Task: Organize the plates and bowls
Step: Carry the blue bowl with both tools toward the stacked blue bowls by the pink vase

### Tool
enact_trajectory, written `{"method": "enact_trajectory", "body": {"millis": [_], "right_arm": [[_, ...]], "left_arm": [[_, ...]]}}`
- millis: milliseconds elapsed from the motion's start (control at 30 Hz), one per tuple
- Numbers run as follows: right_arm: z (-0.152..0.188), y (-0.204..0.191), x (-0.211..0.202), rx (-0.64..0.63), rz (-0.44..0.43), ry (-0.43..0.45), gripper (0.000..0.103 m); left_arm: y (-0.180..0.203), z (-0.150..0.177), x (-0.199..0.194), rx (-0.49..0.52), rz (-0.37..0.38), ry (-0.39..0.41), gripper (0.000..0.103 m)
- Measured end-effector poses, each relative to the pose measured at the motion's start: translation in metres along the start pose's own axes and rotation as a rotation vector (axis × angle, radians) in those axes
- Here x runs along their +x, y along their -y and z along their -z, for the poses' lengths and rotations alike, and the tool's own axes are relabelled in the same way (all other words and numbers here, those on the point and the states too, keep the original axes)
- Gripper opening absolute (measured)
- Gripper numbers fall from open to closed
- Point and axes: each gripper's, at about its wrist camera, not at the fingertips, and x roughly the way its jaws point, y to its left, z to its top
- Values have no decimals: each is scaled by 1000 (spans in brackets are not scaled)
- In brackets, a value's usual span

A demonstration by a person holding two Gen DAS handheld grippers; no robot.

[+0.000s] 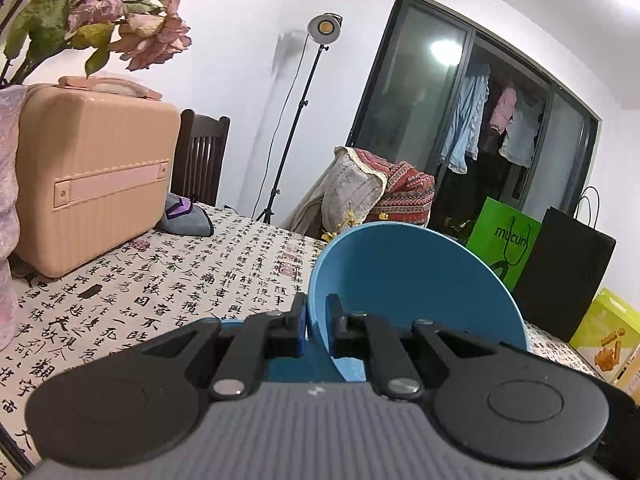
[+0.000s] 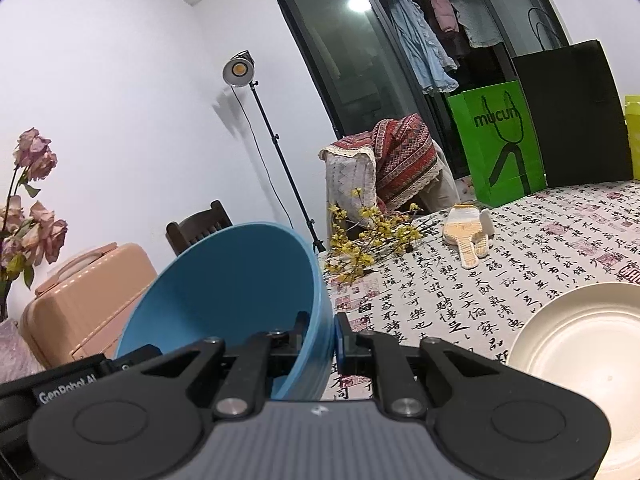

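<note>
Cream plate cut off at rt edge, blue bowl base hidden – behind tongs

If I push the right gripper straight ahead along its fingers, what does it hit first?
Nothing new at once: the right gripper is already clamped on the rim of the blue bowl. Beyond it lies the calligraphy tablecloth, and the yellow flower sprigs look like the first obstacle, though depth is uncertain.

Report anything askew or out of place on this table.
The blue bowl is tipped steeply on its side, rim pinched by both the left gripper and the right gripper. The cream plate lies flat. Nothing spilled.
</note>
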Motion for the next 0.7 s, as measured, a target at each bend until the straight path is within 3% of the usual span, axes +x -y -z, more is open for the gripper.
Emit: {"method": "enact_trajectory", "body": {"millis": [700], "right_arm": [[7,-23,12,-32,-54,-27,12]], "left_arm": [[-24,-5,-6,-24,-49,30,10]]}}
